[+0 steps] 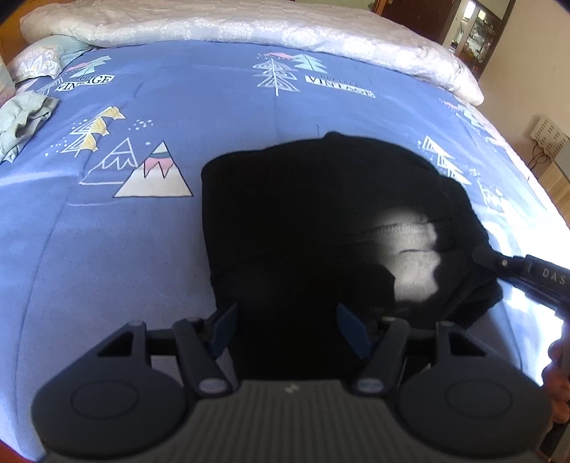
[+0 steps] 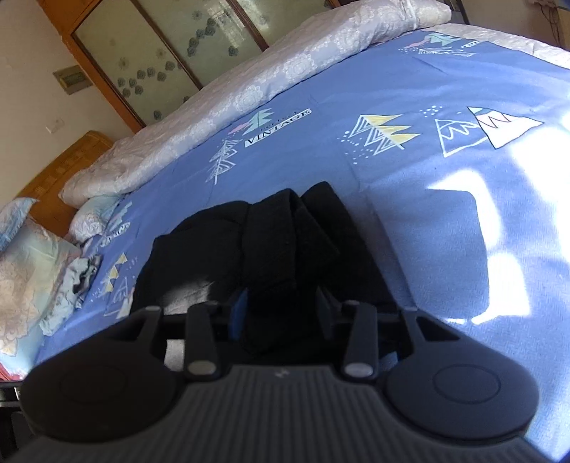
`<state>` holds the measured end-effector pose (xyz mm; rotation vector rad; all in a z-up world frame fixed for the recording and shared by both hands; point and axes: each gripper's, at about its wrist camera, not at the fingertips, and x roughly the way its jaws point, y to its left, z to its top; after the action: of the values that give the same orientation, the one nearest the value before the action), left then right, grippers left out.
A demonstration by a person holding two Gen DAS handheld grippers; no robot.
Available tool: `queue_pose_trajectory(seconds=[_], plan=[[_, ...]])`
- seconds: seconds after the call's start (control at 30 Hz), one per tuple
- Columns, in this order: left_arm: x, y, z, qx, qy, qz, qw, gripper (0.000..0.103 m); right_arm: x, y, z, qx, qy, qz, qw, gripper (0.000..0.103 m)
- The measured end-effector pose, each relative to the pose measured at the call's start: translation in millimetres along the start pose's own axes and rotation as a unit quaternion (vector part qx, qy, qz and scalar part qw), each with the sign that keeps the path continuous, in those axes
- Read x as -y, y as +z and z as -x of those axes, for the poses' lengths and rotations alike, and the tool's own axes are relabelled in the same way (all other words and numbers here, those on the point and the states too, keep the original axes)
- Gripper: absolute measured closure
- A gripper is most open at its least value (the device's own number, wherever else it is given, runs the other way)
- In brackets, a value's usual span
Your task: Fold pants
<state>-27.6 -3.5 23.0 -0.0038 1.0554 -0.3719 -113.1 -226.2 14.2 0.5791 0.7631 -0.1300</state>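
The black pants (image 1: 313, 213) lie folded into a thick bundle on the blue patterned bedsheet (image 1: 107, 249). My left gripper (image 1: 286, 326) stands open at the near edge of the bundle, with black cloth between its blue pads (image 1: 224, 326). In the right wrist view the pants (image 2: 270, 242) show as stacked folds. My right gripper (image 2: 281, 313) has a thick fold of the pants between its fingers and looks shut on it. The right gripper's finger (image 1: 513, 265) also shows in the left wrist view, at the right edge of the bundle.
A white quilt (image 1: 249, 28) lies rolled along the far side of the bed. Pillows (image 2: 32, 270) and a crumpled pale green garment (image 1: 25, 121) lie at the head end. A wooden headboard (image 2: 67, 167) and glass-door wardrobe (image 2: 171, 46) stand behind. Sun patches fall on the sheet (image 2: 498, 199).
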Motion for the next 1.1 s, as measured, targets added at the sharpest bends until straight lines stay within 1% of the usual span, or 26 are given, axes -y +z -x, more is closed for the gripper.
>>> queue_pose_trajectory(seconds=[0.03, 0.07, 0.1, 0.13, 0.23, 0.3, 0.33, 0.37, 0.43, 0.47, 0.5, 0.53, 0.57, 0.6, 0.63, 0.67, 0.7, 0.73, 0.77, 0.8, 0.83, 0.97, 1.03, 1.07, 1.1], plan=[[1.1, -2.2, -0.9, 0.001, 0.001, -0.004, 1.0000, 0.055, -1.8, -0.6, 1.1, 0.005, -0.006, 0.005, 1.000, 0.083], [2.0, -3.6, 0.3, 0.006, 0.003, -0.009, 0.9999, 0.063, -1.1, -0.4, 4.1, 0.012, -0.003, 0.003, 1.000, 0.086], [2.8, -3.9, 2.6, 0.012, 0.005, -0.015, 0.9998, 0.078, -0.2, 0.5, 8.4, 0.022, -0.001, 0.002, 1.000, 0.087], [2.6, -3.0, 6.1, 0.017, -0.001, -0.017, 0.9997, 0.084, -1.2, 1.2, 13.4, 0.031, -0.006, 0.006, 0.999, 0.088], [1.9, 2.2, 19.8, 0.029, -0.039, -0.009, 0.9988, 0.087, -3.3, 2.8, 27.9, 0.061, -0.020, 0.020, 0.998, 0.088], [7.8, 1.5, 23.8, 0.036, -0.048, -0.024, 0.9979, 0.086, -2.1, 0.7, 32.7, 0.073, -0.040, 0.030, 0.996, 0.089], [11.8, -0.3, 22.0, 0.035, -0.044, -0.032, 0.9979, 0.085, 0.5, -0.9, 30.8, 0.071, -0.049, 0.031, 0.996, 0.088], [15.6, -2.9, 16.6, 0.029, -0.036, -0.041, 0.9981, 0.083, 4.4, -1.9, 24.9, 0.059, -0.055, 0.027, 0.996, 0.088], [17.9, -9.3, 1.9, 0.003, -0.018, -0.050, 0.9986, 0.072, 14.3, -3.9, 10.6, 0.033, -0.065, 0.012, 0.997, 0.088], [16.2, -12.3, -1.6, -0.003, -0.015, -0.048, 0.9988, 0.070, 18.6, -5.3, 3.8, 0.020, -0.071, 0.006, 0.997, 0.086], [13.8, -13.7, 0.1, 0.000, -0.018, -0.046, 0.9988, 0.068, 21.1, -6.0, 1.4, 0.015, -0.071, 0.000, 0.997, 0.083], [10.1, -14.0, 4.1, 0.001, -0.024, -0.045, 0.9987, 0.061, 21.6, -5.9, 2.5, 0.014, -0.066, -0.002, 0.998, 0.080], [4.3, -13.3, 8.4, 0.001, -0.029, -0.040, 0.9988, 0.056, 21.7, -4.3, 5.1, 0.016, -0.062, 0.001, 0.998, 0.075], [-3.5, -12.9, 13.2, 0.005, -0.033, -0.030, 0.9990, 0.048, 22.2, -1.8, 8.9, 0.019, -0.057, 0.003, 0.998, 0.073], [-12.8, -12.2, 18.3, 0.012, -0.037, -0.017, 0.9991, 0.039, 24.6, 0.9, 14.5, 0.024, -0.049, 0.000, 0.999, 0.063], [-22.8, -11.4, 22.2, 0.019, -0.043, 0.000, 0.9989, 0.034, 28.9, 4.4, 20.8, 0.033, -0.038, -0.010, 0.999, 0.052], [-32.1, -10.0, 24.6, 0.022, -0.049, 0.015, 0.9984, 0.021, 33.9, 7.6, 27.7, 0.043, -0.023, -0.023, 0.999, 0.046], [-41.1, -8.0, 25.9, 0.024, -0.059, 0.035, 0.9973, 0.012, 40.5, 11.4, 32.4, 0.051, -0.007, -0.041, 0.998, 0.034], [-50.8, -5.5, 24.9, 0.023, -0.073, 0.056, 0.9955, 0.012, 46.4, 15.1, 34.3, 0.054, 0.004, -0.055, 0.997, 0.022], [-59.7, -2.8, 21.8, 0.017, -0.088, 0.075, 0.9932, 0.012, 53.6, 19.5, 33.6, 0.051, 0.016, -0.071, 0.996, 0.018], [-65.9, -0.4, 17.1, 0.009, -0.104, 0.093, 0.9903, 0.012, 59.5, 23.4, 29.6, 0.039, 0.026, -0.084, 0.995, 0.016], [-76.2, 3.5, -10.4, -0.021, -0.171, 0.148, 0.9738, 0.012, 74.3, 33.2, 0.0, -0.024, 0.041, -0.112, 0.993, 0.016], [-79.8, 3.4, -26.9, -0.038, -0.206, 0.177, 0.9615, 0.012, 76.8, 33.6, -15.5, -0.048, 0.045, -0.115, 0.991, 0.016], [-81.1, 3.3, -35.9, -0.047, -0.218, 0.192, 0.9557, 0.012, 78.0, 32.8, -22.1, -0.058, 0.054, -0.119, 0.990, 0.016], [-81.6, 3.3, -44.5, -0.053, -0.223, 0.203, 0.9519, 0.011, 78.1, 31.9, -28.3, -0.066, 0.067, -0.125, 0.988, 0.016]])
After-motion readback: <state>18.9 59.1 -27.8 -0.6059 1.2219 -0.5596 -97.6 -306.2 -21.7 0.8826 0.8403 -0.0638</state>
